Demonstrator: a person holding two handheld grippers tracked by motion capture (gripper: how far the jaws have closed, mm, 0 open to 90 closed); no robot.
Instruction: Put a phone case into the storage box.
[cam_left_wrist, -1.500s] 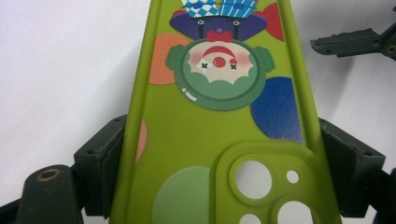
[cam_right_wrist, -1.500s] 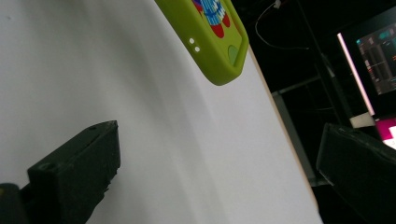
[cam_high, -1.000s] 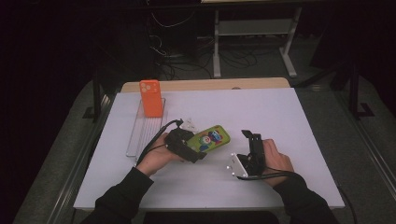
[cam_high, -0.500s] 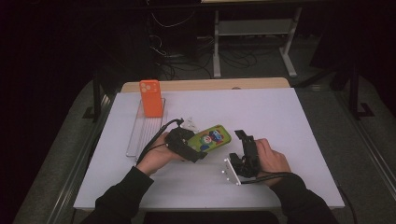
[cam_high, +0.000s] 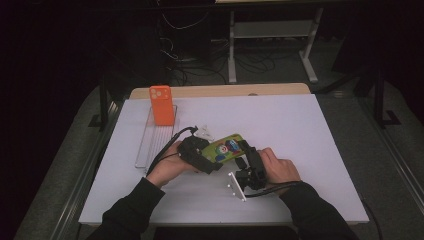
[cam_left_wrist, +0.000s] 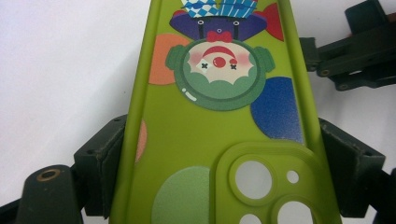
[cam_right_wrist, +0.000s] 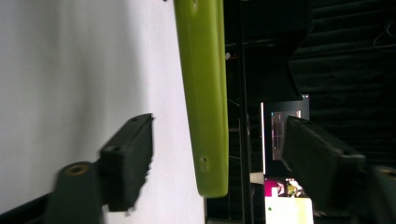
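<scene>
A slip or twist of the green phone case (cam_high: 225, 148) is the risk judged here: it is pinched across its camera end by the left gripper (cam_left_wrist: 219, 154) alone, held above the white tabletop (cam_high: 310, 130). The right gripper (cam_right_wrist: 219, 154) is placed around the case's far end; its jaws have just been closing, yet gaps remain on both sides, so nothing is pressed. Farther off, an orange phone case (cam_high: 161, 104) is stood in a clear rack (cam_high: 150, 142).
</scene>
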